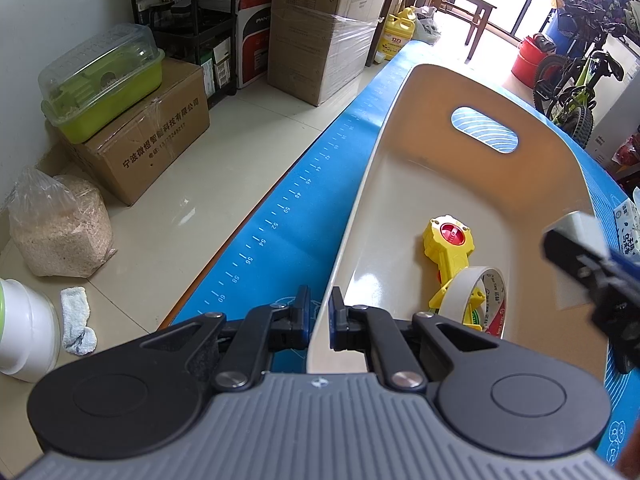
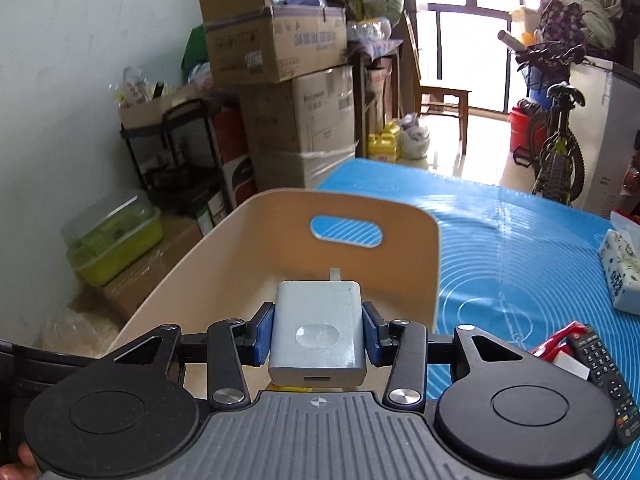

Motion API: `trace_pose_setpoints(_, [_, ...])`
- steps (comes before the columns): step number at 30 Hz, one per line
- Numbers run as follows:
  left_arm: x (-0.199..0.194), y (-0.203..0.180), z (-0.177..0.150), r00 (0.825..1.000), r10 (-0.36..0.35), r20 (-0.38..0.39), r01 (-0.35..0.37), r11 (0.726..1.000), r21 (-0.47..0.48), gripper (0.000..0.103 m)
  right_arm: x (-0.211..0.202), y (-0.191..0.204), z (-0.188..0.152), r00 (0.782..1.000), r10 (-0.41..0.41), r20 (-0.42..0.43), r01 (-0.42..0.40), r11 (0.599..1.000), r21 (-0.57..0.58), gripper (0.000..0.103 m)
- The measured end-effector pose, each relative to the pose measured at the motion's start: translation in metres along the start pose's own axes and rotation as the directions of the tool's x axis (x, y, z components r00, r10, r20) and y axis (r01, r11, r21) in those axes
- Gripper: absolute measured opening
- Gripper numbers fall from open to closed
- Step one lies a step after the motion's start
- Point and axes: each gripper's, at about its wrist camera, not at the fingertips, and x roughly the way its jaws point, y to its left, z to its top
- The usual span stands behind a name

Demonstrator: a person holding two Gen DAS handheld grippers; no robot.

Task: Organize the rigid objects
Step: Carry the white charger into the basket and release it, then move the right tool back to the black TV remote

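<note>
A beige plastic basket (image 1: 400, 128) with a handle slot stands on the blue mat (image 1: 288, 208). Inside it lie a yellow tape measure with a red centre (image 1: 450, 242) and a roll of white tape (image 1: 482, 300). My left gripper (image 1: 319, 320) is shut on the basket's near left rim. My right gripper (image 2: 318, 334) is shut on a white charger block (image 2: 318, 340) and holds it above the basket (image 2: 280, 216). The right gripper with the charger also shows in the left wrist view (image 1: 576, 240), over the basket's right side.
On the mat to the right lie a black remote (image 2: 604, 380), a red object (image 2: 556, 342) and a patterned tissue pack (image 2: 624, 272). Cardboard boxes (image 1: 148, 136), a green lidded bin (image 1: 104, 80), a bag of grain (image 1: 60, 224) and a bicycle (image 1: 572, 80) stand on the floor around.
</note>
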Motion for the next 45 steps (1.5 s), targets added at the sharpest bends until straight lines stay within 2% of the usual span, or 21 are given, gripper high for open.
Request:
trace_pose_setpoints(7, [0.0, 0.0, 0.0, 1.0, 0.001, 0.0, -0.001, 1.0, 0.0, 0.01, 0.024, 0.013, -0.009, 0.993, -0.017, -0.121, 0.01, 0.998, -0.059, 0.051])
trace_pose_setpoints(12, [0.0, -0.001, 0.0, 1.0, 0.004, 0.0, -0.004, 1.0, 0.003, 0.01, 0.037, 0.022, -0.014, 0.977, -0.056, -0.206, 0.028, 0.99, -0.139, 0.051])
trace_pose_setpoints(17, [0.0, -0.001, 0.0, 1.0, 0.002, -0.001, -0.002, 1.0, 0.002, 0.01, 0.053, 0.029, -0.017, 0.955, -0.06, -0.291, 0.015, 0.988, -0.155, 0.051])
trace_pose_setpoints(21, [0.0, -0.001, 0.0, 1.0, 0.002, -0.001, -0.002, 1.0, 0.003, 0.01, 0.056, 0.03, -0.016, 0.946, -0.061, -0.32, 0.011, 0.988, -0.156, 0.051])
trace_pose_setpoints(25, [0.0, 0.0, 0.0, 1.0, 0.0, -0.001, 0.0, 1.0, 0.002, 0.01, 0.052, 0.026, -0.015, 0.953, -0.031, -0.302, -0.009, 0.992, -0.129, 0.052])
trace_pose_setpoints(26, [0.0, 0.0, 0.0, 1.0, 0.0, 0.0, 0.0, 1.0, 0.002, 0.01, 0.049, 0.023, -0.013, 0.957, -0.018, -0.289, -0.015, 0.993, -0.113, 0.059])
trace_pose_setpoints(30, [-0.001, 0.0, 0.0, 1.0, -0.001, -0.001, 0.001, 1.0, 0.0, 0.01, 0.034, 0.015, -0.01, 0.968, 0.035, -0.247, -0.054, 0.996, -0.068, 0.062])
trace_pose_setpoints(33, [-0.001, 0.0, 0.0, 1.0, 0.0, -0.002, 0.0, 1.0, -0.001, 0.01, 0.017, 0.008, -0.004, 0.979, 0.064, -0.194, -0.072, 0.997, -0.035, 0.068])
trace_pose_setpoints(38, [-0.001, 0.0, 0.0, 1.0, 0.0, -0.002, 0.0, 1.0, -0.001, 0.01, -0.014, -0.02, 0.005, 0.994, 0.049, -0.101, -0.048, 0.999, 0.01, 0.071])
trace_pose_setpoints(42, [-0.001, 0.0, 0.0, 1.0, 0.0, -0.002, 0.0, 1.0, -0.001, 0.01, -0.033, -0.057, 0.008, 0.999, -0.011, -0.043, 0.014, 0.998, 0.063, 0.072])
trace_pose_setpoints(45, [-0.001, 0.0, 0.0, 1.0, 0.0, -0.002, 0.0, 1.0, -0.002, 0.01, -0.037, -0.088, 0.006, 0.997, -0.076, -0.031, 0.079, 0.992, 0.103, 0.073])
